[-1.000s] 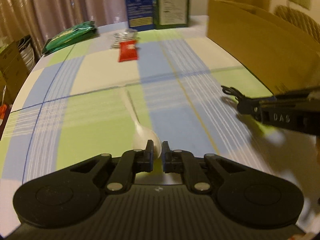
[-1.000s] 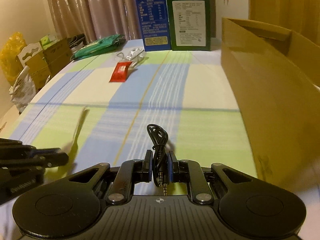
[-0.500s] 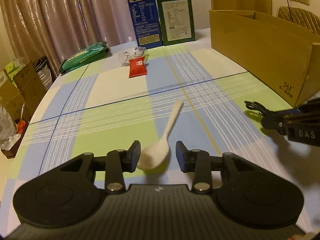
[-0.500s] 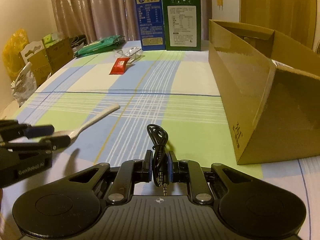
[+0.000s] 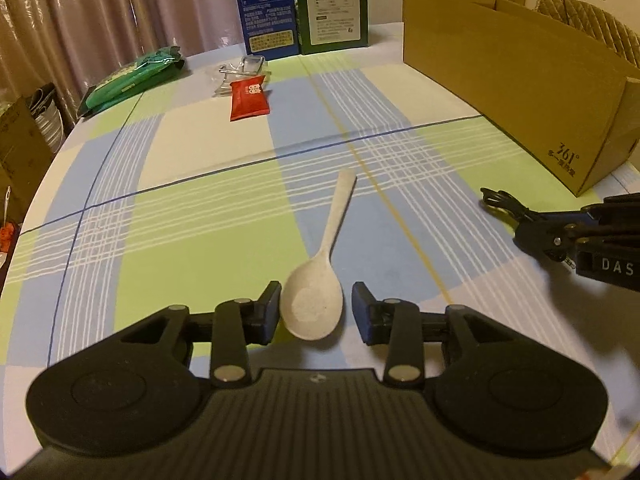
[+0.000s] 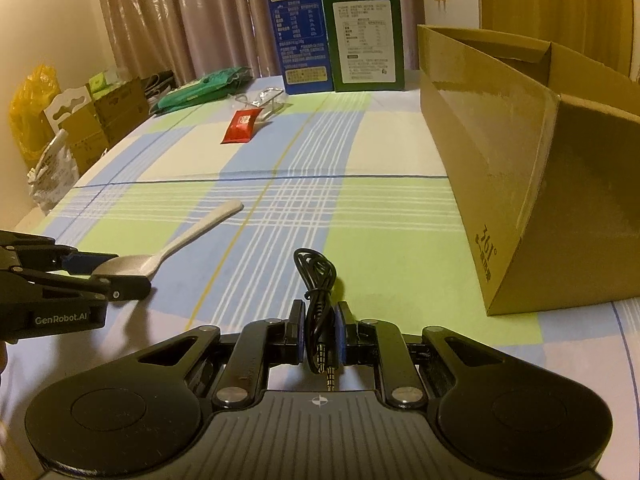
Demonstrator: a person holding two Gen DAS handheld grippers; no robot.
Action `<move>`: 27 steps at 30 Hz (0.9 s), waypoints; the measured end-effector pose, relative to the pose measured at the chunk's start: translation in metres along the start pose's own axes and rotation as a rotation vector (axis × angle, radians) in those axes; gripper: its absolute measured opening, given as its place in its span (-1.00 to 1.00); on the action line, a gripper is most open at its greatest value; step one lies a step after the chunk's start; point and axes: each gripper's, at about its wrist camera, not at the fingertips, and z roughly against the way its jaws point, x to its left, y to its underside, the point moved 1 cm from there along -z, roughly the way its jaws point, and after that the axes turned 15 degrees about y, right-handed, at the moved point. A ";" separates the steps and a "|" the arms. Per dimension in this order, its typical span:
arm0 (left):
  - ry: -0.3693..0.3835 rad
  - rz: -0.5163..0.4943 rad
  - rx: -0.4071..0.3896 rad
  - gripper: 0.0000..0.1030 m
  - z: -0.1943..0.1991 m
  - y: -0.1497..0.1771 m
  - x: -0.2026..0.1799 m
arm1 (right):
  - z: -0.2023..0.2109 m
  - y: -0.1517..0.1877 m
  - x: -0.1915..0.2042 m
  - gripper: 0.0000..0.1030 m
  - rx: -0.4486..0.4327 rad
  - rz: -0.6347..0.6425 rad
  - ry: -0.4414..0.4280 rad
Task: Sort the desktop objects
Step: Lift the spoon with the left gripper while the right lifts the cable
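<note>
A pale plastic spoon (image 5: 320, 280) lies on the checked tablecloth, its handle pointing away and slightly right. Its bowl sits between the jaws of my left gripper (image 5: 316, 304), which stands open: the left pad is at the bowl's edge and a gap shows on the right. My right gripper (image 6: 320, 320) is shut on a coiled black audio cable (image 6: 316, 280), plug end toward the camera. In the right wrist view the left gripper (image 6: 108, 276) and the spoon (image 6: 192, 236) appear low at the left. In the left wrist view the right gripper (image 5: 532, 232) holds the cable (image 5: 504, 202) at the right.
An open cardboard box (image 5: 500, 80) stands along the table's right side. Farther back lie a red sachet (image 5: 248, 98), a clear packet (image 5: 244, 70) and a green pack (image 5: 136, 76). A blue carton (image 5: 266, 8) and a green carton (image 5: 332, 4) stand at the far edge.
My left gripper's jaws, shut on the spoon's bowl a second ago, have parted. The spoon's handle swung from pointing left to pointing right. My right gripper kept its hold on the cable.
</note>
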 end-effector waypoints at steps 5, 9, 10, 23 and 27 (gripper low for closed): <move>-0.012 -0.042 0.012 -0.38 -0.001 0.000 -0.004 | -0.001 0.000 0.000 -0.78 -0.001 -0.008 -0.003; -0.026 -0.110 0.013 -0.38 -0.001 0.000 -0.009 | -0.001 0.000 0.000 -0.78 -0.002 -0.011 -0.005; -0.018 -0.109 0.015 -0.38 -0.001 0.000 -0.009 | -0.001 0.000 0.000 -0.78 -0.002 -0.012 -0.006; -0.008 -0.131 0.020 -0.38 -0.003 -0.001 -0.007 | -0.002 -0.001 -0.001 -0.78 -0.004 -0.028 -0.012; 0.009 -0.125 0.024 -0.39 -0.003 -0.001 -0.004 | -0.002 -0.001 -0.001 -0.78 -0.003 -0.033 -0.014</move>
